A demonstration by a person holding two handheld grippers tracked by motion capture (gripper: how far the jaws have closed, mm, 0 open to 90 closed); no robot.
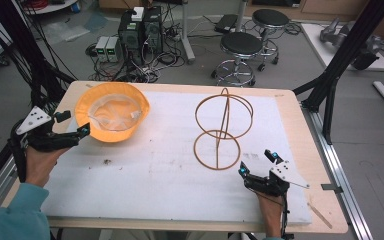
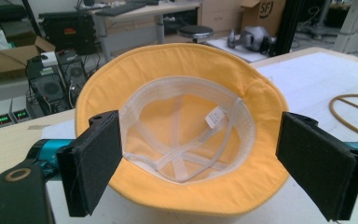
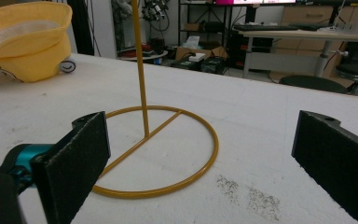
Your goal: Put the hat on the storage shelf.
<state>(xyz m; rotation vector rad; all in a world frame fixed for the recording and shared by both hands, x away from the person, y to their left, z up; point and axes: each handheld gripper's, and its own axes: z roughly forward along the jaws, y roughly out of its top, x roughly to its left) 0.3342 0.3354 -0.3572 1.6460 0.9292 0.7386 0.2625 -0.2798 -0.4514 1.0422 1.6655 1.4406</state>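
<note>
yellow bucket hat (image 1: 112, 111) lies upside down on the white mat (image 1: 155, 170) at the far left of the table (image 1: 300, 115), its pale lining and crossed inner tapes facing up. in the left gripper view a small white tag (image 2: 215, 116) is sewn to the inner band; whatever is printed on it is too small to read.

the left gripper (image 1: 72, 125) is held in the person's left hand (image 1: 39, 162), which comes in from the lower left with a teal sleeve (image 1: 15, 215) at the wrist. the gripper points toward the near brim of the hat, just beside it — its jaws are spread wide, with nothing between them, one on either side of the brim in its own view.

the right gripper (image 1: 257, 162) sits low near the front edge of the mat in the right hand (image 1: 271, 212), aimed at the wire hat stand (image 1: 222, 130). its jaws are also spread apart and hold nothing. the stand — a ring base, an upright rod and a ring on top — stands near the middle of the mat, well apart from the hat.

in the left gripper view a cardboard box (image 2: 261, 11) in the background bears the letters "sf".
</note>
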